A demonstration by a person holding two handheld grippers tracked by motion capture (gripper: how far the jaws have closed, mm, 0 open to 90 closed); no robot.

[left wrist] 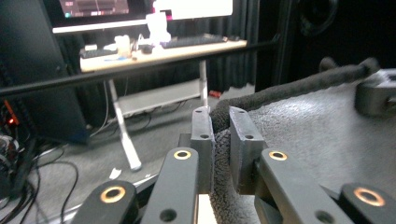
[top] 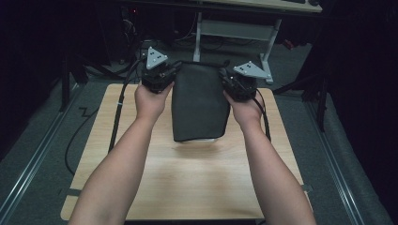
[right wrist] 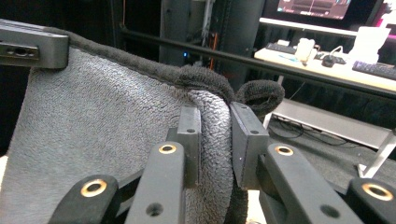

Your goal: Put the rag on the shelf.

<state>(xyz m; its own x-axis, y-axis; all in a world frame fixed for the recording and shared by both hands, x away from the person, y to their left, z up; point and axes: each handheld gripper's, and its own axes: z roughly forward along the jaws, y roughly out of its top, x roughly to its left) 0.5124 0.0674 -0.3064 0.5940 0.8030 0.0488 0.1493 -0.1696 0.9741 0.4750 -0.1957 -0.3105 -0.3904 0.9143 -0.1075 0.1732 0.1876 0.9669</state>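
A dark grey towel [top: 199, 101] hangs stretched between the two tongs above the far half of the light wooden worktop [top: 187, 183], its upper edge held up at the far side and its lower edge drooping toward the wood, where a pale patch shows just beneath the hem. The left tongs [top: 170, 71] pinch the towel's upper left corner; in the left gripper view the two black jaws are closed on a fold of the fuzzy cloth [left wrist: 299, 130], the hem bunched between them. The right tongs [top: 224, 77] pinch the upper right corner; in the right gripper view the jaws clamp a rolled edge of the towel [right wrist: 102, 140], with a small loop of hem [right wrist: 259, 95] poking out past them. Each hand grips its tool from behind, the left hand [top: 150, 101] and right hand [top: 245, 110] reaching in on bare forearms. Beyond the worktop stands a desk [left wrist: 163, 51] with a keyboard and monitors.
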